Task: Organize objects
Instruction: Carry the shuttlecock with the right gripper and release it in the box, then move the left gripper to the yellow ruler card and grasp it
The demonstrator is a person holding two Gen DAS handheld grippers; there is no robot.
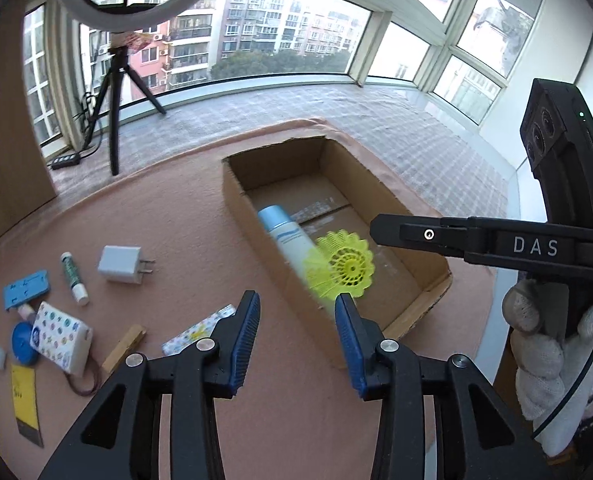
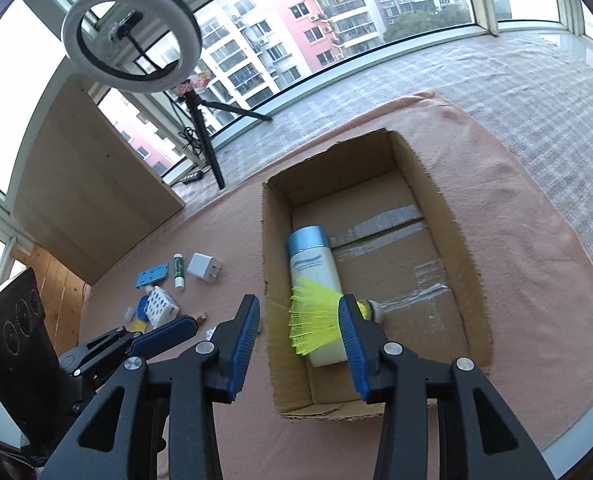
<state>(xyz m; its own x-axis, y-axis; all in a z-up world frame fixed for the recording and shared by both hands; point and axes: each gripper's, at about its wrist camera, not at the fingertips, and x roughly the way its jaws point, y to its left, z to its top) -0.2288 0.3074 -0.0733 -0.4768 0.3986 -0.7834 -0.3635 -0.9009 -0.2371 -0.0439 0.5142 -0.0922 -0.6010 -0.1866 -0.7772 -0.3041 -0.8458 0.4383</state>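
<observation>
Dropping shuttlecock into box, both tongs spread

Hovering over the cardboard box (image 2: 448, 216), the right gripper (image 2: 298, 316) has its blue pads apart with nothing pinched. The yellow shuttlecock (image 2: 320, 312) sits just beyond them, blurred, over the white bottle (image 2: 316, 276) that lies along the box's left wall in the centre of the right wrist view. Whether the shuttlecock touches the bottle or is in the air, cannot tell.

In the left wrist view the left gripper (image 1: 297, 312) is also spread and empty, low centre of frame, near the box's near-left edge (image 1: 240, 204). The shuttlecock (image 1: 342, 266) shows there centre right, inside the box outline beside the bottle (image 1: 284, 236). A gloved hand (image 1: 552, 344) holds the other tool at the right edge.

Left side of the pink cloth (image 1: 176, 208) holds loose items: white charger (image 1: 122, 265), green-labelled tube (image 1: 73, 276), blue plate (image 1: 26, 289), dotted tissue pack (image 1: 61, 336), blue round lid (image 1: 21, 342), wooden block (image 1: 124, 347), yellow card (image 1: 24, 396). A ring light on a tripod (image 1: 114, 92) stands upper left by the window.
</observation>
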